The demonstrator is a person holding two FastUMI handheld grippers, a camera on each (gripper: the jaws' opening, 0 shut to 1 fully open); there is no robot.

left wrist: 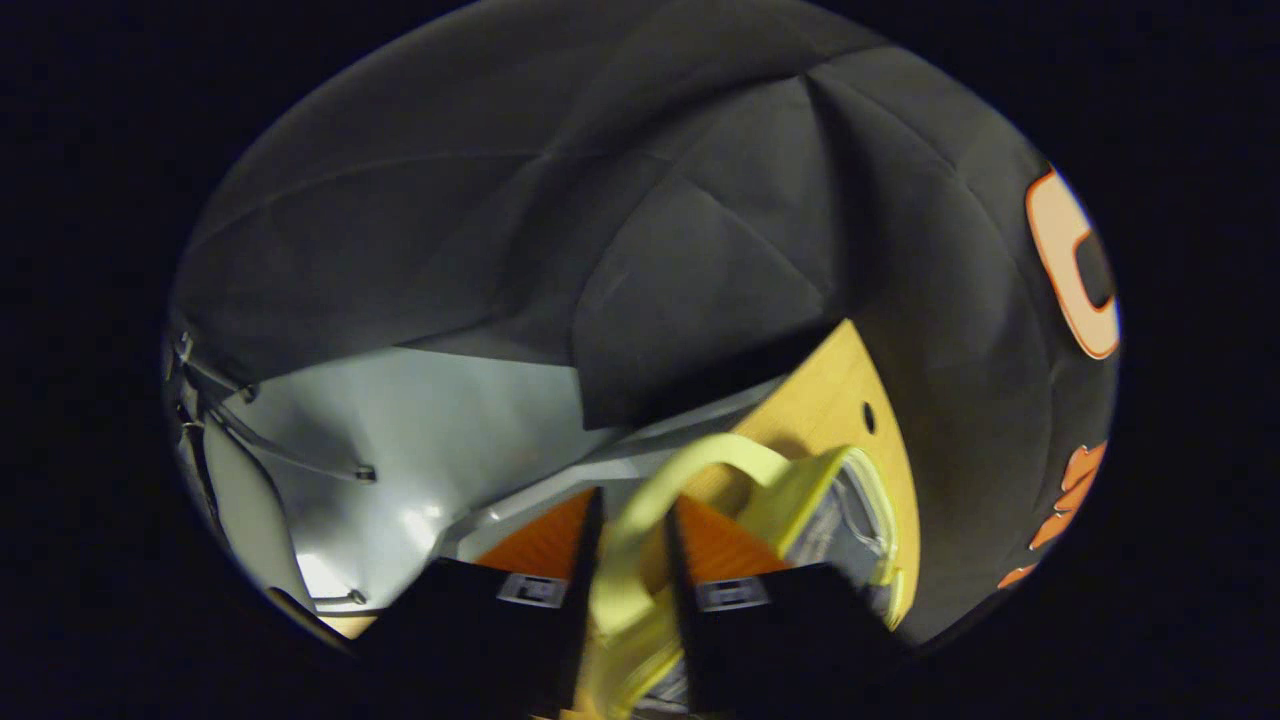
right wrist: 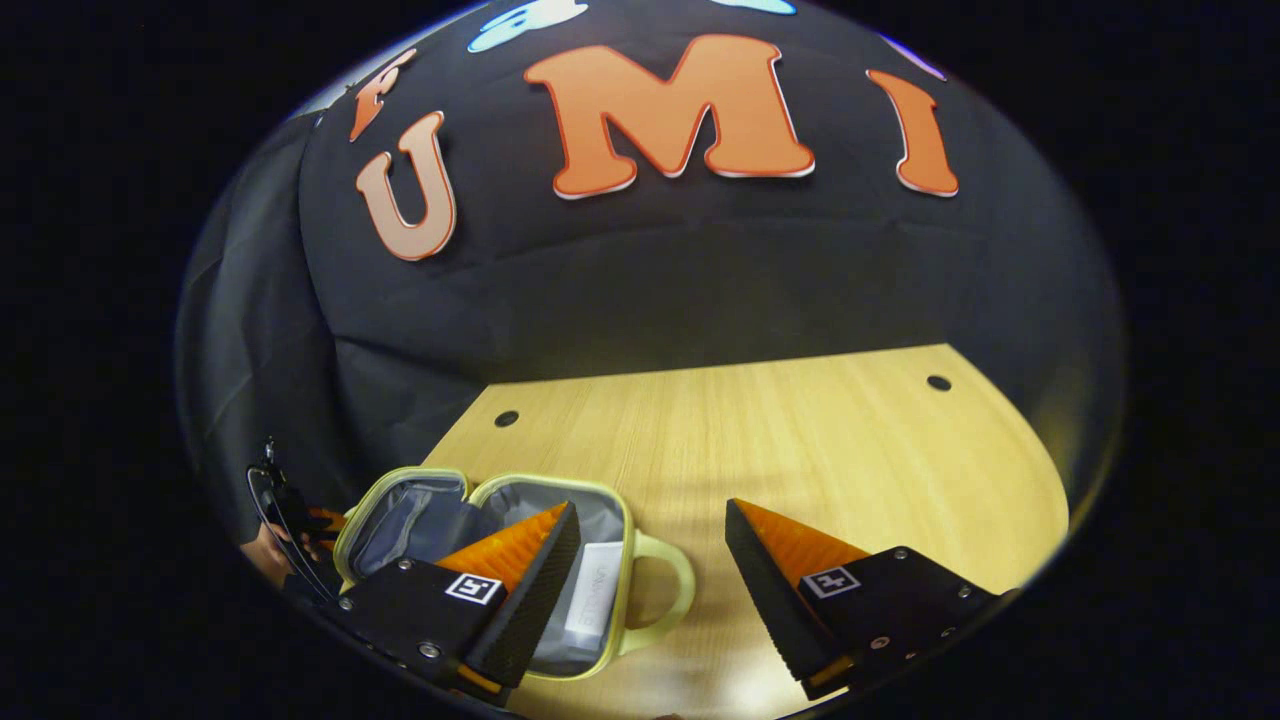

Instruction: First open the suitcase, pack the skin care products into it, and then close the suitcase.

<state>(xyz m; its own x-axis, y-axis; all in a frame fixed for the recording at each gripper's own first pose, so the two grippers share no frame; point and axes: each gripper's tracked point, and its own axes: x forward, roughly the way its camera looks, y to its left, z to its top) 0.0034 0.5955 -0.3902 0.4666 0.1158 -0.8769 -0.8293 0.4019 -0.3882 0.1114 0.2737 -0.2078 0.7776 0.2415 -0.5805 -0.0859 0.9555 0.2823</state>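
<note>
The small yellow-trimmed suitcase point(right wrist: 480, 560) lies open on the wooden bench point(right wrist: 800, 440), its two grey-lined halves spread flat and a white box point(right wrist: 590, 600) resting in the half nearer the handle. In the right gripper view, the right gripper point(right wrist: 650, 560) hovers above the bench with its fingers spread wide, holding nothing (the handle point(right wrist: 665, 590) sits just below the gap). In the left gripper view, the left gripper point(left wrist: 630, 560) is clenched on a pale yellow loop point(left wrist: 640, 520) of the suitcase, both fingers pressing against it.
</note>
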